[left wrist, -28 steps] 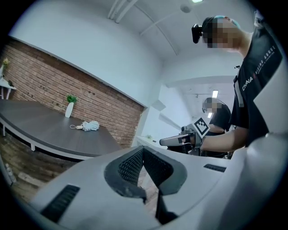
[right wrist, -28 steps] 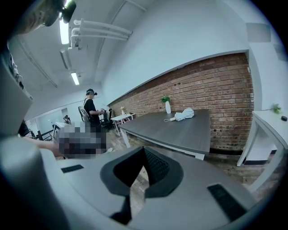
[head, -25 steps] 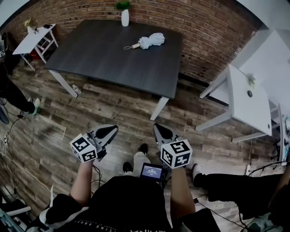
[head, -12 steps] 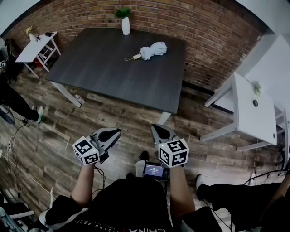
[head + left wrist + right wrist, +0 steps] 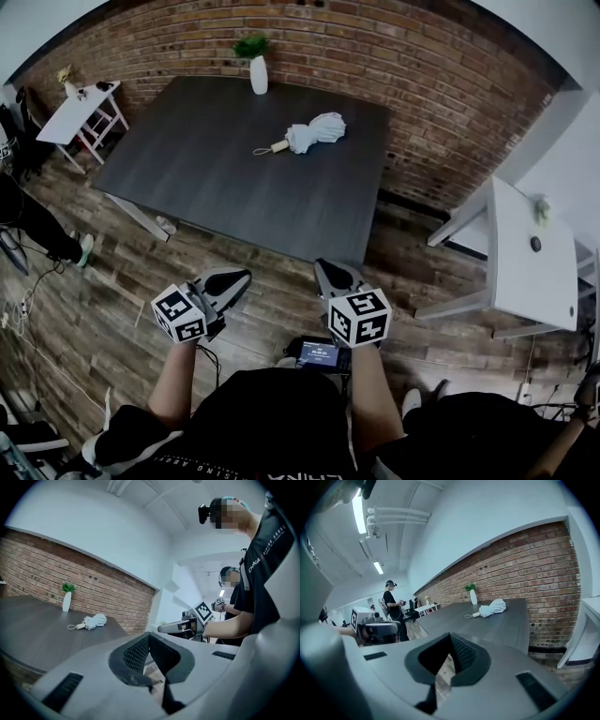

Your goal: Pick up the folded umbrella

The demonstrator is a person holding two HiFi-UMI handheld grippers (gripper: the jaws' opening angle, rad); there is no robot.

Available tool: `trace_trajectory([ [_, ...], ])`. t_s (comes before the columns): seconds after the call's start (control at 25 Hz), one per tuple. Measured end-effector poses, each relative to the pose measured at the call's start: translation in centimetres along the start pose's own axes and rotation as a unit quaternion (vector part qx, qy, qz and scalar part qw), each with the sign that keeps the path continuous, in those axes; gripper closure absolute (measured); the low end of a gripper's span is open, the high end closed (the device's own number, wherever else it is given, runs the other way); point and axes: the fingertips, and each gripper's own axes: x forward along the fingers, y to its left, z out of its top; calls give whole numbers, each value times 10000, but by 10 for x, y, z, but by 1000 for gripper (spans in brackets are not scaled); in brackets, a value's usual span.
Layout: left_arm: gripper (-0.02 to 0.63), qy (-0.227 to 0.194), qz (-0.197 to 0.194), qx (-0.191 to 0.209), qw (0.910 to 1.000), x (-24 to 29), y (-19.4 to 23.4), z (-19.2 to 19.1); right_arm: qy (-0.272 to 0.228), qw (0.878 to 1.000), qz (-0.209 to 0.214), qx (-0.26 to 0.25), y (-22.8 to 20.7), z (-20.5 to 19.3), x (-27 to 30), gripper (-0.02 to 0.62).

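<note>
A folded white umbrella (image 5: 314, 132) with a wrist loop lies on the far right part of the dark grey table (image 5: 216, 173). It also shows far off in the left gripper view as the umbrella (image 5: 93, 620) and in the right gripper view as the umbrella (image 5: 491, 607). My left gripper (image 5: 232, 279) and right gripper (image 5: 326, 273) hang over the wooden floor just short of the table's near edge, well away from the umbrella. Both stand shut with nothing between the jaws.
A white vase with a green plant (image 5: 258, 67) stands at the table's far edge by the brick wall. A small white side table (image 5: 80, 105) is at the far left, a white desk (image 5: 530, 262) at the right. Other people stand nearby (image 5: 393, 606).
Both grippers have moved forward toward the table, which now lies nearer and lower in the head view. Both jaws stayed shut.
</note>
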Motion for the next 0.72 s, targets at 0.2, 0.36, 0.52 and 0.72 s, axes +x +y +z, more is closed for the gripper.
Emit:
trace_trajectory([
  [0.2,603,62,92,-46,9999,22,11,2,10,10000,12,86,-32,6,10,588],
  [0.36,603,125,68,-24,9999,34,21,2,22,9998,29,187,-47,8,19,588],
  [0.52,603,97,24,-51,9999,47,33,5,57,9998,63,169,-59,14,29,588],
  [0.72,603,76,-119,-113,9998,57,60,4,-83,9996,9,277,-70,26,47,588],
])
